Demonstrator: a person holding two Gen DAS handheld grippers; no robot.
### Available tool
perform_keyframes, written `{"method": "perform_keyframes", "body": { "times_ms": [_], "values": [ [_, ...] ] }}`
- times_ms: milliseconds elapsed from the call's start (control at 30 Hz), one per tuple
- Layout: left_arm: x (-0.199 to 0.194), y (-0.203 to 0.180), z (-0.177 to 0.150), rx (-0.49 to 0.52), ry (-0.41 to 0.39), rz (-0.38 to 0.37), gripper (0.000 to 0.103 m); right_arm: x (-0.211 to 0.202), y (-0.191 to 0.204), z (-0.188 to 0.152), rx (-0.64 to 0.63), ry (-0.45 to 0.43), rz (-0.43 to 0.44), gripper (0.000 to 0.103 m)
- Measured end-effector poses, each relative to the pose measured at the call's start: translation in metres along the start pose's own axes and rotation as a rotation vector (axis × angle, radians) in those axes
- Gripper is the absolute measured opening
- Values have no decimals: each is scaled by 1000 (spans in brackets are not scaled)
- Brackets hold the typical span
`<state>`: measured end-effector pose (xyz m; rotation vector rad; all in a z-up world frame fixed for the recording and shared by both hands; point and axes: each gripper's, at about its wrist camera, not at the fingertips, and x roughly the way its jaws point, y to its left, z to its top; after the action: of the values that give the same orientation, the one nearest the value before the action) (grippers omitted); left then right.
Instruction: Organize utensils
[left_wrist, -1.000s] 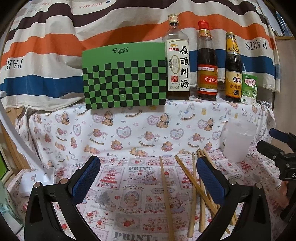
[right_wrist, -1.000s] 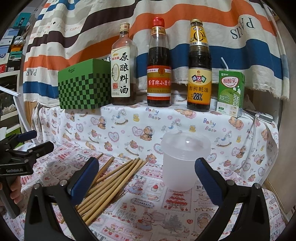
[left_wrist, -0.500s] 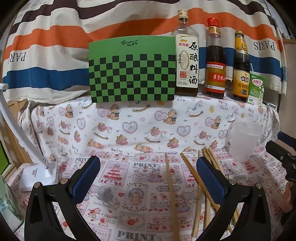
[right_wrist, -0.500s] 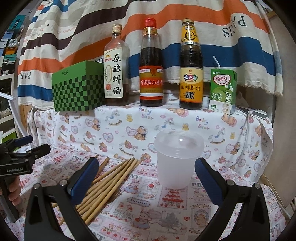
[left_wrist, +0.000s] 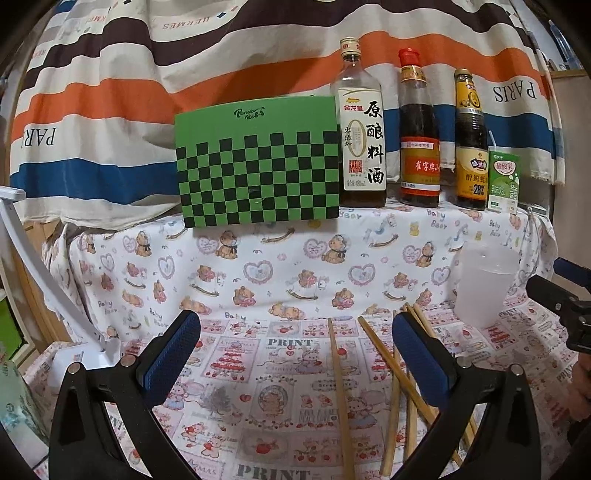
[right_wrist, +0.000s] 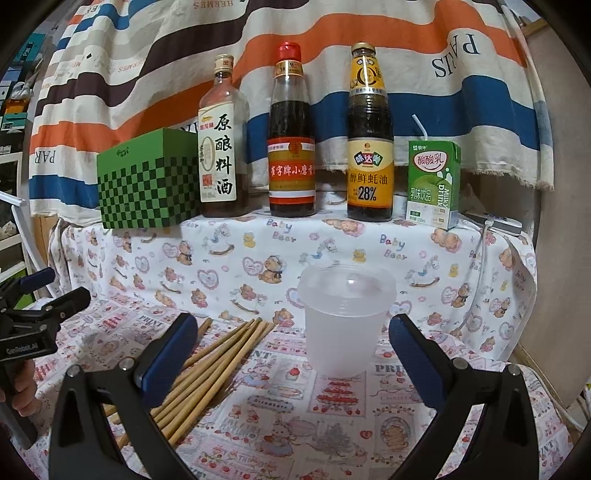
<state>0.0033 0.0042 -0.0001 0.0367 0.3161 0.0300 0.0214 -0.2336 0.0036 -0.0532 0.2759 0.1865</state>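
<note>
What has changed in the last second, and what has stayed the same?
Only the cameras shifted a little: in the right wrist view the plastic cup sits closer to the middle between the right tongs. Nothing was taken or released. Both tongs, the left tongs too, stay open and empty; the chopsticks still lie on the cloth beside the cup.

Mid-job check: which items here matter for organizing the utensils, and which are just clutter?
Job items:
wooden chopsticks loose on the cloth
translucent plastic cup, upright and empty

Bystanders:
green checkered box
three sauce bottles
green milk drink carton
</note>
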Motion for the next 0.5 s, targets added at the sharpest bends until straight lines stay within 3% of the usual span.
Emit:
{"method": "perform_keyframes", "body": {
  "times_ms": [67, 133, 367, 467, 500],
  "values": [
    [-1, 1, -1, -6, -1, 37, 103, -9, -2, 1, 5, -40, -19, 103],
    [2, 5, -1, -20, 17, 12, 103, -17, -3, 7, 16, -62, -59, 103],
    [10, 14, -3, -60, 55, -17, 103, -24, 3, 42, 96, -5, -63, 96],
    [10, 13, -3, -40, 55, 21, 103, -19, 8, 48, 160, 48, -8, 78],
    [11, 14, -3, -39, 61, 29, 103, -15, 10, 47, 181, 76, 4, 65]
  ]
}}
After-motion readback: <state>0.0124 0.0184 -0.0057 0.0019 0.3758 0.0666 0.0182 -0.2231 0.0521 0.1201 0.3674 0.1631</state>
